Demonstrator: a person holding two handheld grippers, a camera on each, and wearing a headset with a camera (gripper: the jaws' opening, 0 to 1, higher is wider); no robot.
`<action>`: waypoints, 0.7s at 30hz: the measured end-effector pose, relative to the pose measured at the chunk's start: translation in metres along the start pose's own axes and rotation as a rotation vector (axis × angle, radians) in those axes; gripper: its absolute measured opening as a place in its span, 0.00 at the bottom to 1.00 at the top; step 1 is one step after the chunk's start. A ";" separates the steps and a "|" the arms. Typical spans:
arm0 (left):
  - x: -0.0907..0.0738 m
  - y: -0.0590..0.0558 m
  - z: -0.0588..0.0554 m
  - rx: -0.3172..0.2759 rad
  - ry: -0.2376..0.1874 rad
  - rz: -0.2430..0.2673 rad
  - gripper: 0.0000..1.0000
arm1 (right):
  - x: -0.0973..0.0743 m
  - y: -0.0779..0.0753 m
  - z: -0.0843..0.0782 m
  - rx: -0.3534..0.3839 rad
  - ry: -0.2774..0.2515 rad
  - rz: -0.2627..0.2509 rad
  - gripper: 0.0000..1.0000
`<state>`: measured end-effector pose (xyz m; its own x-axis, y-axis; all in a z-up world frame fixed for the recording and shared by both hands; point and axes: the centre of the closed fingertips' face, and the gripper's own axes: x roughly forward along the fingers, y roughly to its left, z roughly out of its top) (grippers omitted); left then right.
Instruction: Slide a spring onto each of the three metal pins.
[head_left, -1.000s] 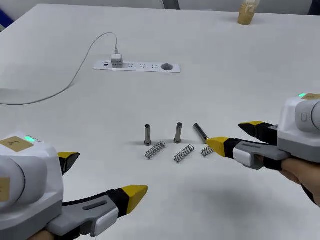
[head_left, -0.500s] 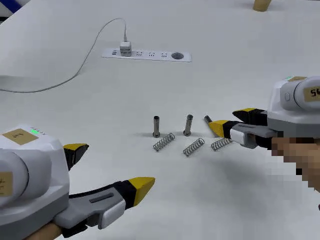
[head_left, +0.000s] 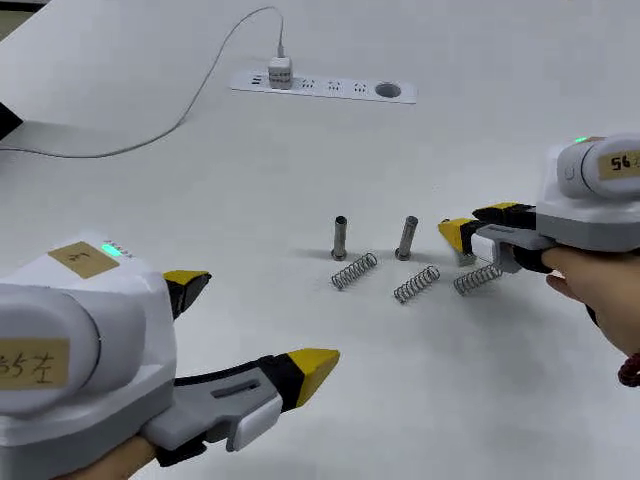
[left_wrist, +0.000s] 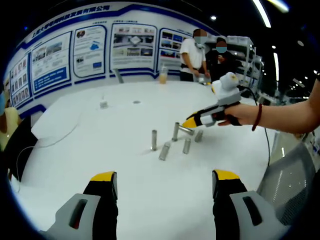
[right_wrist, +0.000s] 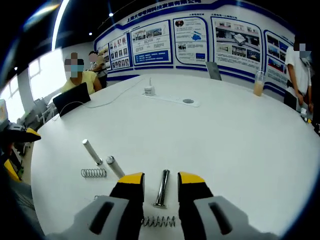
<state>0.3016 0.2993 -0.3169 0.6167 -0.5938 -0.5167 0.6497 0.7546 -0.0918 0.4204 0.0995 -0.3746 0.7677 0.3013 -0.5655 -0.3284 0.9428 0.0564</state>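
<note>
Two metal pins stand upright on the white table, pin one (head_left: 340, 237) and pin two (head_left: 407, 238). The third pin (right_wrist: 161, 187) lies flat between the jaws of my right gripper (right_wrist: 161, 179), with a small gap on each side of it. Three springs lie just in front of the pins: left (head_left: 354, 270), middle (head_left: 417, 284) and right (head_left: 478, 279). The right gripper (head_left: 477, 222) is open, low over the table at the right end of the row. My left gripper (head_left: 250, 323) hangs open and empty near the front left, well short of the pins (left_wrist: 154, 140).
A white power strip (head_left: 325, 87) with a plugged charger and its cable (head_left: 200, 90) lies at the far side of the table. A cup (right_wrist: 258, 82) stands far off. People stand and sit around the table's edges.
My right gripper has moved left onto the lying pin and narrowed its jaws around it. The left gripper has kept its place; the head camera has shifted.
</note>
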 end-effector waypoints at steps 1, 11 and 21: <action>0.000 0.000 0.000 0.001 -0.002 -0.002 0.79 | 0.002 -0.001 -0.001 0.000 0.001 -0.001 0.26; 0.004 0.001 -0.005 0.004 0.009 -0.009 0.78 | 0.020 -0.004 -0.006 0.016 0.011 -0.010 0.18; 0.003 0.004 -0.004 0.000 0.001 0.000 0.76 | 0.021 -0.006 -0.013 0.020 0.037 -0.014 0.13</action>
<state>0.3037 0.3017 -0.3224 0.6161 -0.5936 -0.5177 0.6495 0.7547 -0.0922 0.4317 0.0987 -0.3977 0.7510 0.2833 -0.5964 -0.3066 0.9496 0.0650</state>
